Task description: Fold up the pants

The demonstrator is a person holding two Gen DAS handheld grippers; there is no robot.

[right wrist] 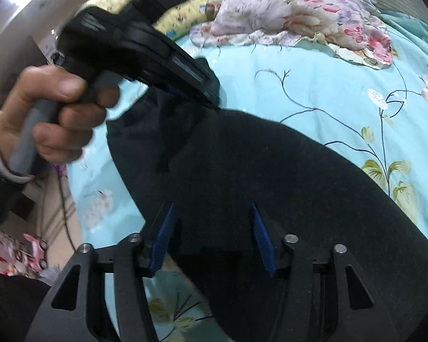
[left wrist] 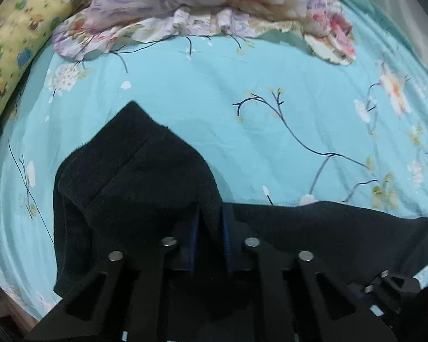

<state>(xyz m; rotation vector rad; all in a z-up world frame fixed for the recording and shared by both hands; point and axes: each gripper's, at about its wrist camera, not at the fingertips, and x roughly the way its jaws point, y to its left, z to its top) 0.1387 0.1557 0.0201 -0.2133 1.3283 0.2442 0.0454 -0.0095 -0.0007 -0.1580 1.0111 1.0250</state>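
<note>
L gripper [left wrist: 209, 239]: jaws nearly closed, pinching a fold of the pants [left wrist: 134, 176], lifted off the bed [left wrist: 242, 131]. R gripper [right wrist: 211, 236]: jaws wide apart w/ pants between them, nothing pinched. Pants' long axis runs L gripper to R gripper. R is nearer the free end; likely needs to close there next.

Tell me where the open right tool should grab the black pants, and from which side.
Probably the pants edge lying flat between the right tool pads, coming from the near side, level with the bed sheet. The left tool already pinches the far bunched corner, so gripping near keeps the fabric spread.
</note>
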